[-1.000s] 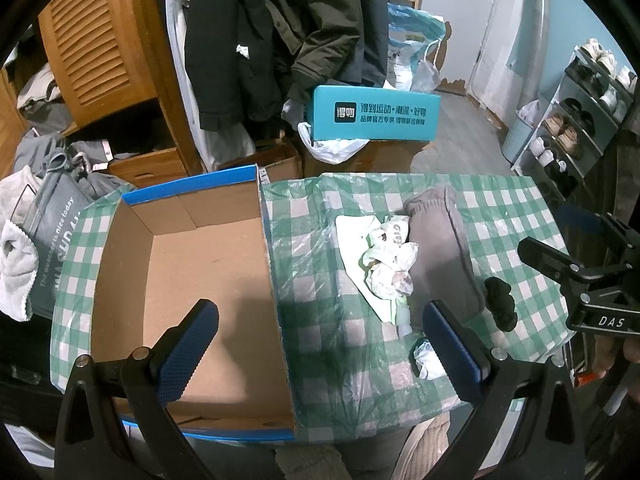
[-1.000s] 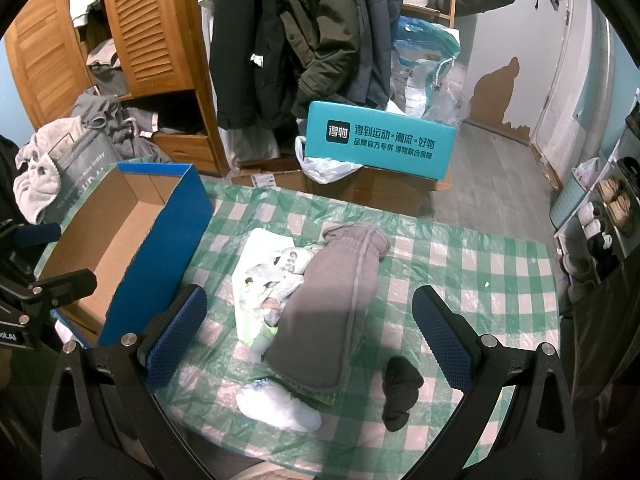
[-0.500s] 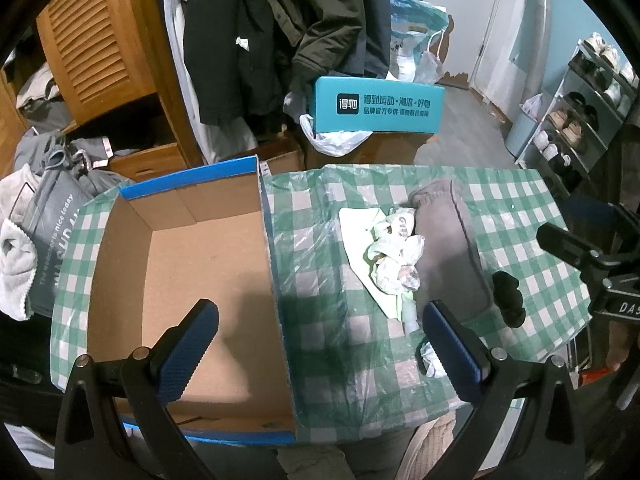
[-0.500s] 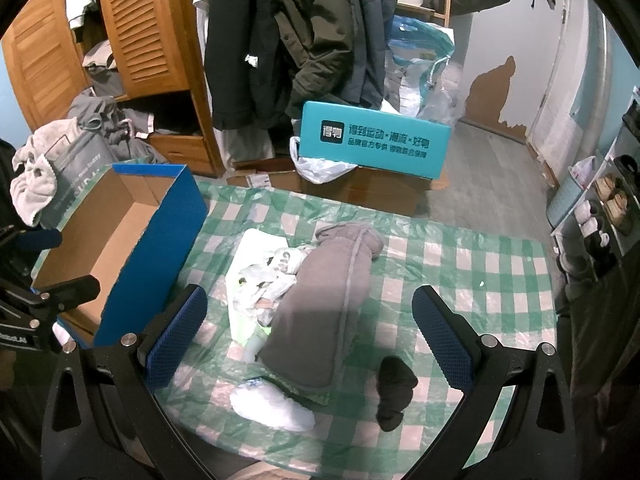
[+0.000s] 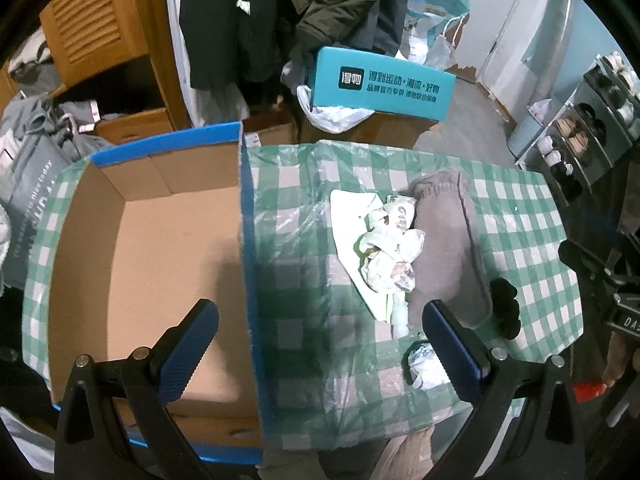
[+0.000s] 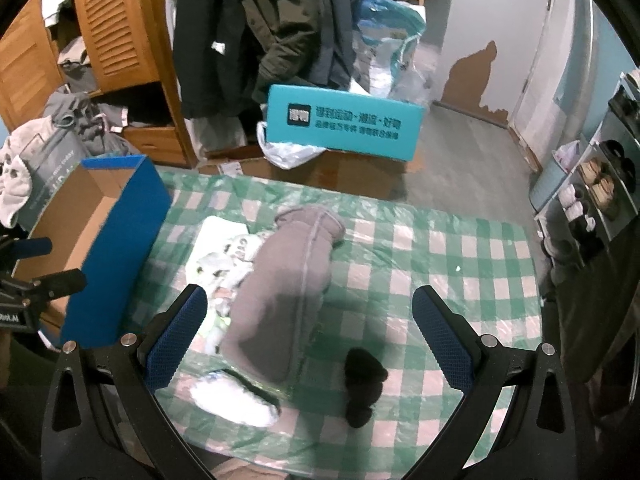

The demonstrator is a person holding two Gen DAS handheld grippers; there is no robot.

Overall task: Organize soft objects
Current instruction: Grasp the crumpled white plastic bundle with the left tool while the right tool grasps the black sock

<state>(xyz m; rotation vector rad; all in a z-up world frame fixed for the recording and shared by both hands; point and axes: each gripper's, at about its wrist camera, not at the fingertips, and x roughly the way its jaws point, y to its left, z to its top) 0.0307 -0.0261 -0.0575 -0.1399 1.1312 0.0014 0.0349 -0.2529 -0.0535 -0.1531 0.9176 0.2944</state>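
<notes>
A folded grey garment (image 6: 288,280) (image 5: 448,240) lies mid-table on the green checked cloth (image 6: 440,264). Left of it sits a pale green and white crumpled bundle (image 5: 384,248) (image 6: 224,256). A small black sock (image 6: 362,384) (image 5: 505,308) and a white sock (image 6: 232,398) (image 5: 426,364) lie near the front edge. An empty blue-sided cardboard box (image 5: 152,264) (image 6: 116,248) stands at the left. My left gripper (image 5: 320,344) hangs open above the box's right wall. My right gripper (image 6: 308,332) is open above the grey garment's near end, holding nothing.
Beyond the table stands a teal printed box (image 6: 344,120) on brown cartons, with dark coats (image 6: 280,32) hanging behind. A wooden louvred wardrobe (image 6: 116,32) and heaped clothes (image 6: 60,128) are at the left. A shoe rack (image 6: 600,184) lines the right wall.
Both grippers have drifted a little lower and closer to the table; the right one now sits nearer the grey garment. Nothing on the table has moved.
</notes>
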